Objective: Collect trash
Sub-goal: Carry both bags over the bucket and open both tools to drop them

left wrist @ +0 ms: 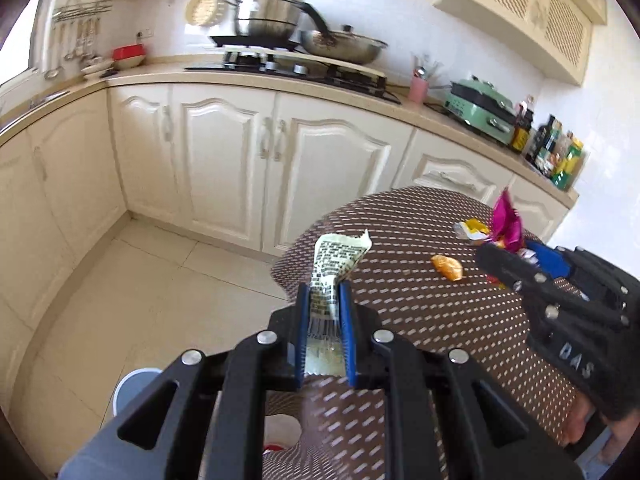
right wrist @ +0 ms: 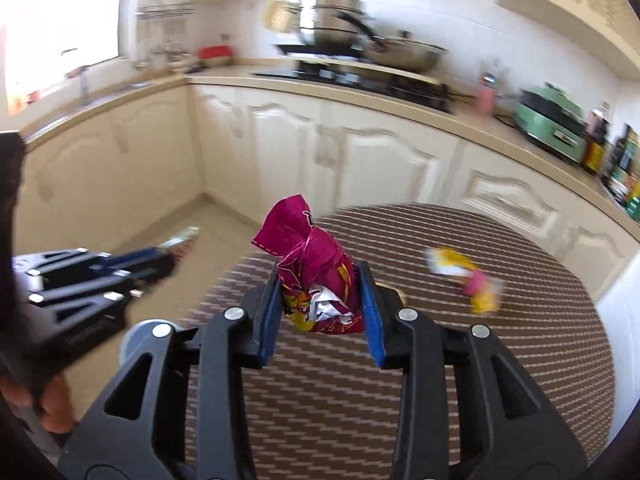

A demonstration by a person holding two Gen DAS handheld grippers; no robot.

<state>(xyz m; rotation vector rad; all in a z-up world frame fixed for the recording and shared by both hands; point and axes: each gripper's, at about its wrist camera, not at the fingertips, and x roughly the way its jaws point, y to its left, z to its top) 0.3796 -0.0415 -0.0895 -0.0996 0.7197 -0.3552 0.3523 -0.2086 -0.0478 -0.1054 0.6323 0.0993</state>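
My left gripper (left wrist: 325,292) is clamped on a pale printed wrapper (left wrist: 335,264) sticking out ahead of its fingertips. My right gripper (right wrist: 320,280) pinches a crumpled magenta wrapper (right wrist: 316,276) between its pads, above the round table (right wrist: 520,380).

Both wrist views are aimed obliquely down, close over the round table (left wrist: 420,280), toward the cabinets (right wrist: 360,152); table and counter (left wrist: 248,78) are shared.

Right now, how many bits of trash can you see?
4: a pale wrapper in the left jaws, a magenta wrapper in the right jaws, an orange scrap and a yellow wrapper on the table. More may be hidden.
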